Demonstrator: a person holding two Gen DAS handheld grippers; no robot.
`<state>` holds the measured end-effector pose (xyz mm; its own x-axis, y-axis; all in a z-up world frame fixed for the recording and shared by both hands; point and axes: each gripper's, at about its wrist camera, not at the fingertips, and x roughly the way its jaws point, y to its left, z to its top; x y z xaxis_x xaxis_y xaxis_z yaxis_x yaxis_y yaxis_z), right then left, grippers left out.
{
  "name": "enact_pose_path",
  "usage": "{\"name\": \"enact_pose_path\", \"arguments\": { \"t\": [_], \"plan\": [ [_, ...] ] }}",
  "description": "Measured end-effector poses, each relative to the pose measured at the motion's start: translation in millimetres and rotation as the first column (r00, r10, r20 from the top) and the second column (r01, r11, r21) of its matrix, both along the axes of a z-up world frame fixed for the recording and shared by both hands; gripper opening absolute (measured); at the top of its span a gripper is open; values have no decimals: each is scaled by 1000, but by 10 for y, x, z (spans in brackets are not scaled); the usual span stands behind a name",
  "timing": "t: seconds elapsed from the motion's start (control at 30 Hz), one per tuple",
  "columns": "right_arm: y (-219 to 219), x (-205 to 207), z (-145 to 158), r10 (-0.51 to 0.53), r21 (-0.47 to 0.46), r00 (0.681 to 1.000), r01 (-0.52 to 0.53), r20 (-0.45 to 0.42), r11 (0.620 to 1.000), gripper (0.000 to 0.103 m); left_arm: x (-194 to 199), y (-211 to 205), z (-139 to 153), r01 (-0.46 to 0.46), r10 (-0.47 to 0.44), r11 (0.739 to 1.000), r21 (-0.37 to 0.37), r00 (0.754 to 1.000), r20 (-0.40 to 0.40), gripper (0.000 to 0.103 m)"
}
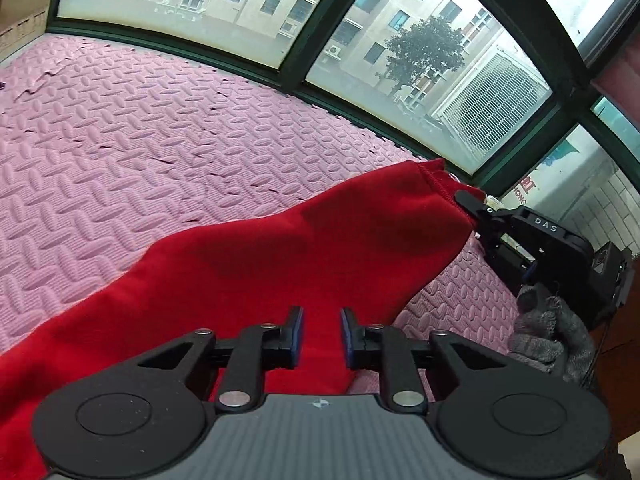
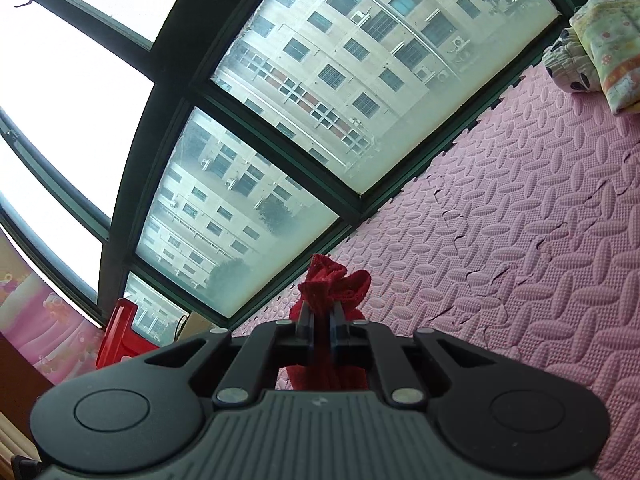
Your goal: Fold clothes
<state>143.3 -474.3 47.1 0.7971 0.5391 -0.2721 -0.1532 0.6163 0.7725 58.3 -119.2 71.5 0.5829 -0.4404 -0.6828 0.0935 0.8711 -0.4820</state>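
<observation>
A red garment (image 1: 280, 256) stretches across the pink foam mat (image 1: 160, 140), rising to the right. My right gripper (image 1: 468, 204) holds its hemmed far corner there, with a grey-gloved hand (image 1: 548, 328) behind it. In the right wrist view the right gripper (image 2: 320, 320) is shut on a bunched fold of the red garment (image 2: 332, 284), lifted off the mat (image 2: 520, 240). My left gripper (image 1: 322, 332) hovers over the near part of the cloth. Its jaws stand apart, with flat red fabric showing in the gap and no pad pressing on it.
A dark-framed window (image 1: 240, 20) runs along the mat's far edge. A pile of patterned folded clothes (image 2: 600, 48) lies at the mat's far corner. A red plastic object (image 2: 120, 332) stands by the window, and a cardboard box (image 1: 24, 12) sits at the far left.
</observation>
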Motion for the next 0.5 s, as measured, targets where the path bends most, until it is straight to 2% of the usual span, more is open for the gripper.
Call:
{"name": "enact_pose_path", "arguments": {
  "t": [0.23,0.5],
  "plan": [
    [325,-252,358,89,-55,993,-85,72,995,6,-416,635,-66,-131,132,991,7,991,-33,22],
    [801,-556,686,180,-139,976,-163,123,977,6,-773,1012,-94,-181,181,983,-18,983,-28,24]
  ]
}}
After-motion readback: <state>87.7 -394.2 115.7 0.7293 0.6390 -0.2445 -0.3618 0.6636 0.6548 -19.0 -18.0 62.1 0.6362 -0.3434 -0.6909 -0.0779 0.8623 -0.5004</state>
